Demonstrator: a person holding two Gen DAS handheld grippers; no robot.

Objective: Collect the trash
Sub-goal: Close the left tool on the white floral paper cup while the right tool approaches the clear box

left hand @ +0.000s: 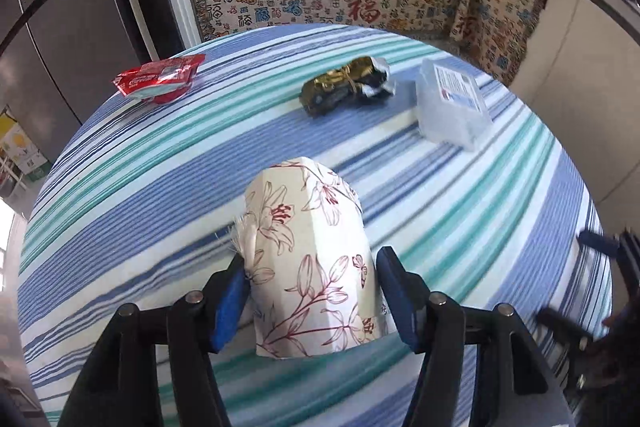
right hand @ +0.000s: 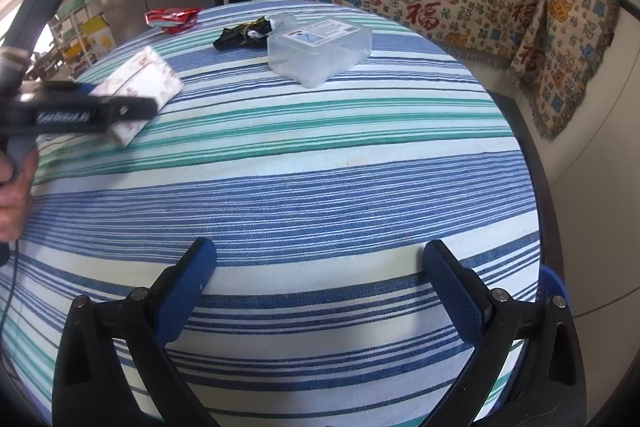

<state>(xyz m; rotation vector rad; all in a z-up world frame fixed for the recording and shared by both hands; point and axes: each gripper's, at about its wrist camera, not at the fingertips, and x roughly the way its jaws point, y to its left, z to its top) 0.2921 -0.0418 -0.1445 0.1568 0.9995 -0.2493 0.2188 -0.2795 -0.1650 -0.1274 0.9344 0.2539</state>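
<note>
The floral tissue pack (left hand: 308, 259) lies near the left edge of the striped surface (left hand: 480, 195), between the fingers of the left tool (left hand: 310, 301). One pad touches it and the other stands just clear. It looks light and soft, best pinched across its middle. The right tool (right hand: 320, 295) hangs open and empty.

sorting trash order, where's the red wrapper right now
The red wrapper lies at the far left edge of the striped table, left of the gold-black wrapper.
</note>
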